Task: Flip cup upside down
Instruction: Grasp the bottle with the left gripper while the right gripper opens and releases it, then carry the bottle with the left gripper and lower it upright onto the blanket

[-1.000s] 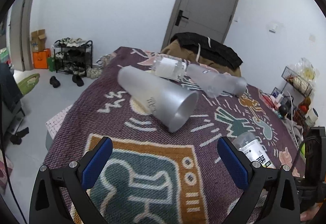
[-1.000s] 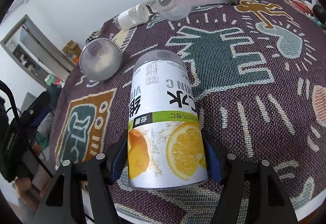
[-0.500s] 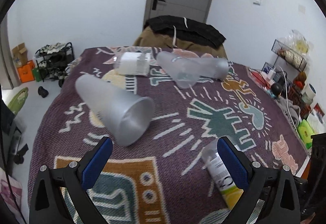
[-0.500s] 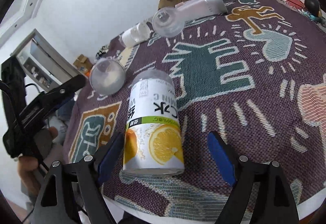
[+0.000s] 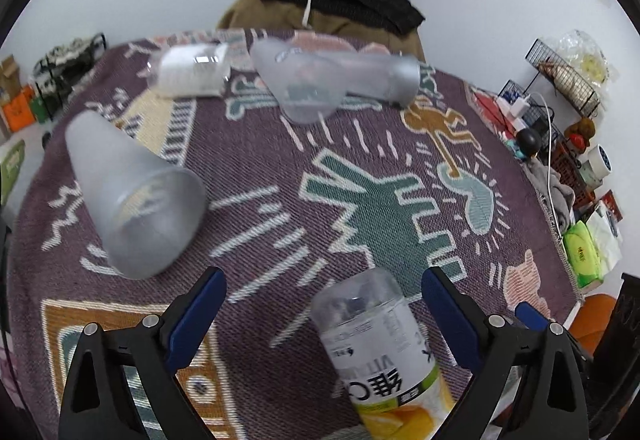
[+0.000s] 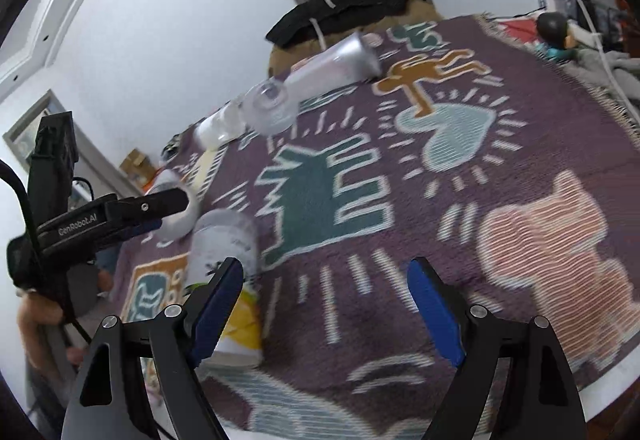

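1. Patterned blanket [image 5: 360, 207] covers the desk.
2. Frosted cup [image 5: 132, 195] lies on its side, left.
3. Orange-label cup [image 5: 380, 352] reads "VITAMIN".
4. Left tongs [image 5: 324, 316], marked "GenRobot.AI", and right tongs [image 6: 324, 304] both gape, holding nothing.

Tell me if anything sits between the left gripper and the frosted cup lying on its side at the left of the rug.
Nothing visible does. The left gripper has its jaws open, and only bare rug lies between it and the frosted cup. The orange-label cup stands off to the other side, near the right finger.
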A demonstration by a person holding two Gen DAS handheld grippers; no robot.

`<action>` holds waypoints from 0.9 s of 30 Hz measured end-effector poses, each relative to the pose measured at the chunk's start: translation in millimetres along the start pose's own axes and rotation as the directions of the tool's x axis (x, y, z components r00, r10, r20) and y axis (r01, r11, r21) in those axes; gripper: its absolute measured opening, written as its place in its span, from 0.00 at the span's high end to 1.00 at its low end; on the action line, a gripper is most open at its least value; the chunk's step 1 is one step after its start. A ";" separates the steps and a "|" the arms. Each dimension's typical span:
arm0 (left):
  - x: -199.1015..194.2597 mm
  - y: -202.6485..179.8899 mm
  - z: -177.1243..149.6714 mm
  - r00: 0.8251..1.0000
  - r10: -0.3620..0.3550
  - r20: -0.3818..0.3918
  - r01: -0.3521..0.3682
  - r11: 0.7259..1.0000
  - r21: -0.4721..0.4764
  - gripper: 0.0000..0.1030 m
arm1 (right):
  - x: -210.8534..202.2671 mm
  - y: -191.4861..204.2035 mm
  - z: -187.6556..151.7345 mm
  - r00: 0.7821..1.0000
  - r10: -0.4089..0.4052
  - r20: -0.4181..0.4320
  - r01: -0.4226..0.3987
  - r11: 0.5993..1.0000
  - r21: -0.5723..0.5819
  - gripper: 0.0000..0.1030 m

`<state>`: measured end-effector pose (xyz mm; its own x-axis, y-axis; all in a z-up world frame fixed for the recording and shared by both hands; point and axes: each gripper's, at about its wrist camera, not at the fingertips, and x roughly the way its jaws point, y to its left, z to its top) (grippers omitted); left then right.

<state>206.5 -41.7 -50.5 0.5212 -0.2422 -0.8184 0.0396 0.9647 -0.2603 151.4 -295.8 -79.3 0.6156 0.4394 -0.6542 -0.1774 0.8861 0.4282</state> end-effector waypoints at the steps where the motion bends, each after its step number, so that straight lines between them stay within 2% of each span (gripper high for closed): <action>1: 2.7 -0.1 1.6 1.000 -0.002 -0.020 0.002 1.000 -0.009 0.06 | 0.3 -4.8 1.3 1.000 -0.009 0.007 0.009 1.000 0.006 0.18; 4: 13.9 -1.8 7.3 0.996 -0.003 -0.092 0.000 0.999 -0.034 0.11 | 3.2 -20.8 3.9 0.999 -0.035 0.012 0.035 0.999 0.035 0.18; 11: 37.2 -10.4 17.4 0.977 0.031 -0.209 -0.040 0.998 -0.040 0.13 | 10.4 -55.4 4.1 0.997 -0.073 0.000 0.073 0.991 0.108 0.18; 14: 48.8 -11.6 17.8 0.961 0.023 -0.276 -0.043 0.997 -0.067 0.13 | 10.5 -61.2 3.4 0.997 -0.079 -0.002 0.078 0.990 0.118 0.18; 16: 56.8 -10.7 15.5 0.943 0.013 -0.332 -0.050 0.993 -0.103 0.13 | 10.2 -63.0 2.8 0.997 -0.082 -0.001 0.082 0.990 0.117 0.18; 21: 72.0 -11.5 11.1 0.916 0.026 -0.401 -0.088 0.987 -0.137 0.14 | 12.3 -64.7 1.4 0.997 -0.076 -0.002 0.075 0.990 0.116 0.18; 23: 78.2 -10.4 9.6 0.904 0.023 -0.426 -0.099 0.983 -0.155 0.27 | 14.2 -62.9 1.1 0.997 -0.077 -0.004 0.077 0.991 0.108 0.18; 24: 78.7 -11.7 10.1 0.904 0.035 -0.427 -0.107 0.983 -0.147 0.27 | 14.7 -62.2 1.0 0.997 -0.078 -0.004 0.078 0.991 0.105 0.18; 25: 77.9 -13.3 11.3 0.905 0.042 -0.423 -0.109 0.985 -0.136 0.34 | 15.0 -61.7 1.0 0.997 -0.078 -0.006 0.078 0.992 0.103 0.18; 27: 78.4 -17.6 11.1 0.897 0.054 -0.438 -0.114 0.987 -0.111 0.35 | 14.5 -61.7 1.5 0.998 -0.069 -0.007 0.070 0.992 0.103 0.18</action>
<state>256.0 -76.5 -104.4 0.0960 -0.2103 -0.9729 -0.1151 0.9685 -0.2207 172.5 -344.3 -114.3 0.6213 0.3780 -0.6864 -0.0544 0.8947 0.4434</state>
